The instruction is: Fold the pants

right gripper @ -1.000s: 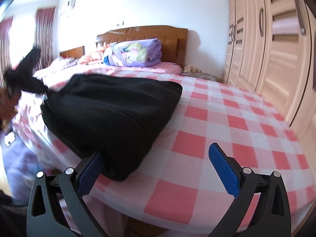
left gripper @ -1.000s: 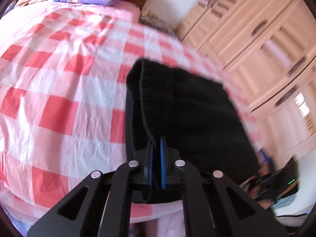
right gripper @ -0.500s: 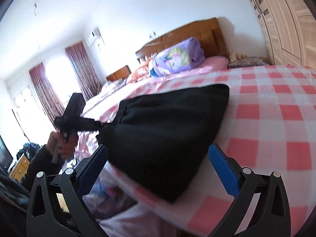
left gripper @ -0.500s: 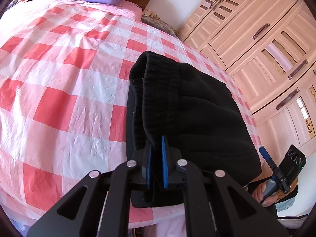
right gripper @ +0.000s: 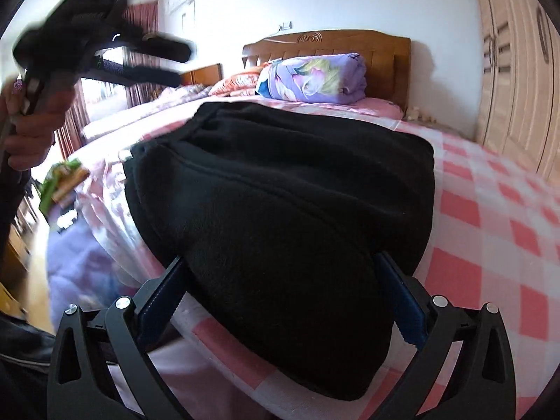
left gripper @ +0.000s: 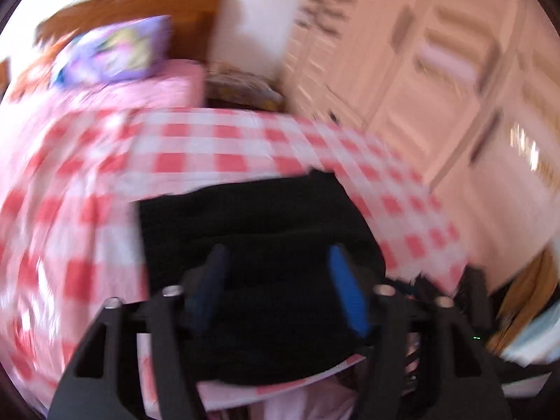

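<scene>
The black pants lie folded in a thick bundle on the red-and-white checked bed cover, near the bed's front edge. They also show in the blurred left wrist view. My left gripper is open and empty, just above the near edge of the bundle. From the right wrist view it is lifted in the air at the upper left. My right gripper is open, its blue fingers on either side of the bundle's near corner, not closed on it.
A purple folded quilt sits by the wooden headboard. Light wooden wardrobe doors stand along the right. The bed's front edge drops off below the bundle. Clutter lies on the floor at left.
My left gripper has opened, let go of the pants and swung up and away. My right gripper has moved in so its open fingers straddle the bundle's near corner.
</scene>
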A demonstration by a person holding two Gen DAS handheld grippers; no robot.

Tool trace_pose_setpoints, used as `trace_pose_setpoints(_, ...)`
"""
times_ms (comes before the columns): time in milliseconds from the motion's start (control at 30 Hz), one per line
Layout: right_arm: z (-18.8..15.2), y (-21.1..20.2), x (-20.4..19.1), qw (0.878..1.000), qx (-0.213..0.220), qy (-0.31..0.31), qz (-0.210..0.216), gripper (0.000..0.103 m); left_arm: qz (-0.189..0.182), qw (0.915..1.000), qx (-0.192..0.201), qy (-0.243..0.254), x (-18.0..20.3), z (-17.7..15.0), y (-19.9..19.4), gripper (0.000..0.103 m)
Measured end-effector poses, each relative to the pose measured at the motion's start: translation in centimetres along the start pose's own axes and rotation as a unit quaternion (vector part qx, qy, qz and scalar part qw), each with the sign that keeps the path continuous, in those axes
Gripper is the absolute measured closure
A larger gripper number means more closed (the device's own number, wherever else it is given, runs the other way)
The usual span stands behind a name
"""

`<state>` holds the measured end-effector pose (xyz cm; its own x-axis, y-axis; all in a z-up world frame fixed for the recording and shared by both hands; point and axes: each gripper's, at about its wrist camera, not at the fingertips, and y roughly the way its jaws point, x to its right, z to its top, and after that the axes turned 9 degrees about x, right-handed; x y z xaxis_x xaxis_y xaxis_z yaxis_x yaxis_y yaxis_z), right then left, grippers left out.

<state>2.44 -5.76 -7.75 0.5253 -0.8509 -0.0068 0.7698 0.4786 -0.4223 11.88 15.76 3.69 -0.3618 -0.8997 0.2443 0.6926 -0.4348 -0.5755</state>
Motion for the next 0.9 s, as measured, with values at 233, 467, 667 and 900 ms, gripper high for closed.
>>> trace_pose_setpoints(233,1.5,-1.8,1.9,0.999,-0.016,0.011,0.04,0.004,0.005,0.9971,-0.061,-0.046,-4.0,-4.1,7.3,0.062)
trace_pose_setpoints(467,6.0,-0.6,6.6,0.995,0.0,0.075,0.065,0.004,-0.062,0.9874,-0.037,-0.141,-9.4,-5.3,6.3,0.101)
trace_pose_setpoints(667,6.9,8.5,7.8,0.987,-0.09,0.078,0.106,0.004,-0.052,0.9901,-0.022,-0.129,-8.8,-5.3,6.3,0.101)
trace_pose_setpoints(900,10.3,7.2,10.5,0.978,-0.057,0.149,0.134,0.004,-0.051,0.9903,-0.012,-0.128,-8.9,-5.7,5.9,0.101)
